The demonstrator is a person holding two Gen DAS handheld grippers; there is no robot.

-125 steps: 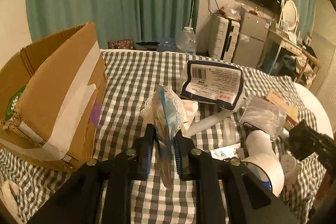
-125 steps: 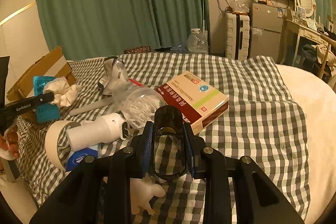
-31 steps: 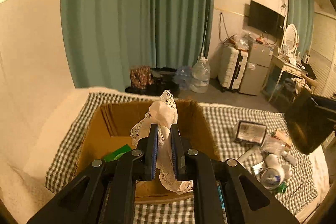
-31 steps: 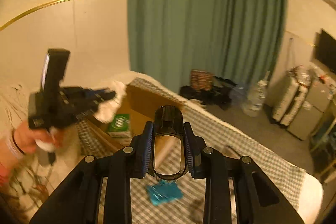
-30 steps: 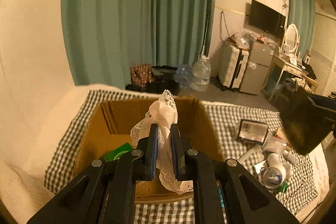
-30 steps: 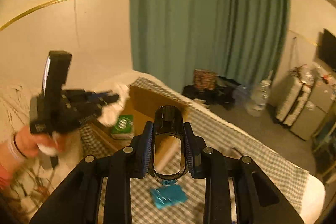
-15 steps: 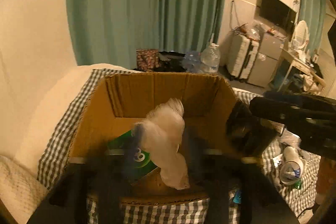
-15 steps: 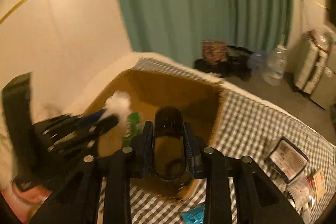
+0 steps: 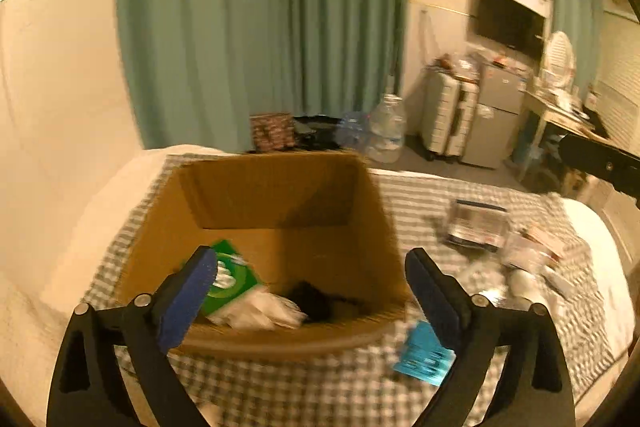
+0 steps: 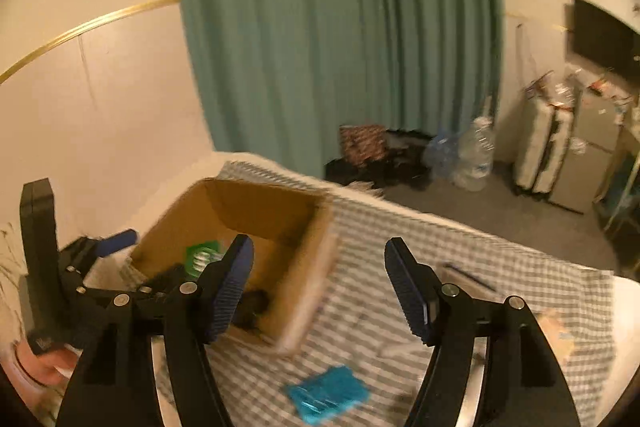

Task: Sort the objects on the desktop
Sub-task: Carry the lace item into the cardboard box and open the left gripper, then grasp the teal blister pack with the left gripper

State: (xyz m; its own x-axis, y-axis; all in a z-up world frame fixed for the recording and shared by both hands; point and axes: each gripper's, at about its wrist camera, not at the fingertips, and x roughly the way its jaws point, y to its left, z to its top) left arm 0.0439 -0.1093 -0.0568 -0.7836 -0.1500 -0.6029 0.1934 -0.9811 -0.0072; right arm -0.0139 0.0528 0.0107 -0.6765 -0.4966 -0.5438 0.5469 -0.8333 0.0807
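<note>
Since the cardboard box (image 9: 280, 211) was our sorting bin, we hung both the left gripper (image 9: 312, 291) and right gripper (image 10: 320, 279) above it, jaws opening on nothing, white cloth (image 9: 260, 311) and black object (image 9: 312, 301) lying inside.

Nothing here can be read. The green packet (image 9: 230, 277) in the cardboard box (image 9: 280, 195) carries white print, the blue packet (image 9: 424, 355) on the checked bedspread (image 9: 420, 195) has markings, and the dark-edged pouch (image 9: 476, 223) bears a label, all too blurred.
</note>
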